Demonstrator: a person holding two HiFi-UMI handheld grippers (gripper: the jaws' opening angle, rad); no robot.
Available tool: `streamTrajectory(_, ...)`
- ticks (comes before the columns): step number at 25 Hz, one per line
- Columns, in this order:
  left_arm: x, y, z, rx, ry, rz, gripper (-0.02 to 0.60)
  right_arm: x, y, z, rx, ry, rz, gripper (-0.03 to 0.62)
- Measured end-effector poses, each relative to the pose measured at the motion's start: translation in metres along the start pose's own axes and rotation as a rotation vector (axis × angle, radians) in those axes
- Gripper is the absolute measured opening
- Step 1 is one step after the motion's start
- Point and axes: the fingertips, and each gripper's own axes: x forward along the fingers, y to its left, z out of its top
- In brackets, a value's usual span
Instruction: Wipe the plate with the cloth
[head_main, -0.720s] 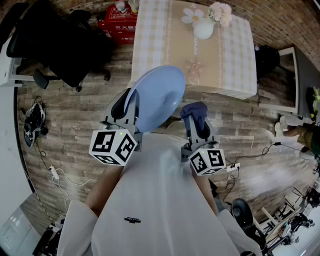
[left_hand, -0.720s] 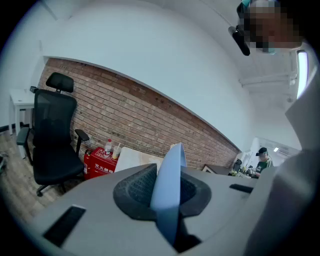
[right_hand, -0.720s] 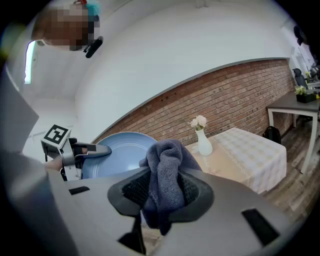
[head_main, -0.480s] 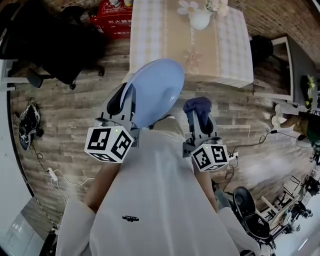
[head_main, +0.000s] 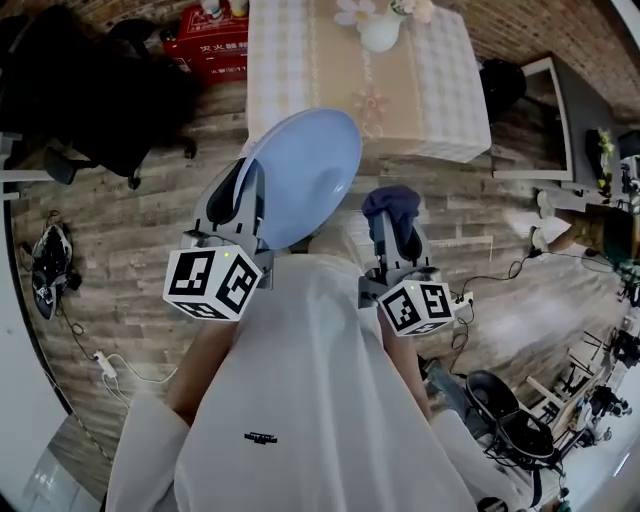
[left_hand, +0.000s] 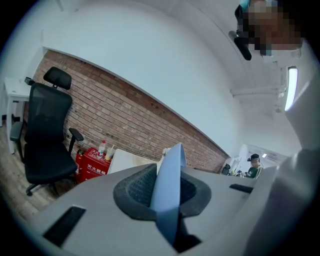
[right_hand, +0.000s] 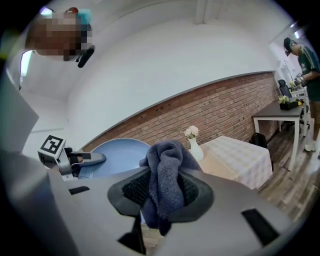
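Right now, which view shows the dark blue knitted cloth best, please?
The right gripper view: the dark blue knitted cloth fills its jaws. The head view shows a small bunch; the left gripper view, nothing.

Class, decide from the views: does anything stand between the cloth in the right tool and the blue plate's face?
Nothing visible does. The cloth, clamped in the right tool, sits apart from the plate, which the left tool grips by its rim; only air lies between them.

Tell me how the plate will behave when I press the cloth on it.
Probably stiff: the plate holds its shape though the left tongs pinch only its rim. Held at one edge, it may pivot or slip under pressure.
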Motion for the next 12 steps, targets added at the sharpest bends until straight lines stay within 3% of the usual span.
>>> streamTrajectory(7,0.007,0.001,-0.01,0.013,0.054,-0.036,0.048,-0.003,-0.012,-0.007,0.041,-0.006,-0.062,0.117)
streamTrajectory(12,0.038,-0.008,0.001,0.022,0.055,-0.018,0.048,0.023,-0.029,0.015,0.028,-0.007,-0.026,0.117)
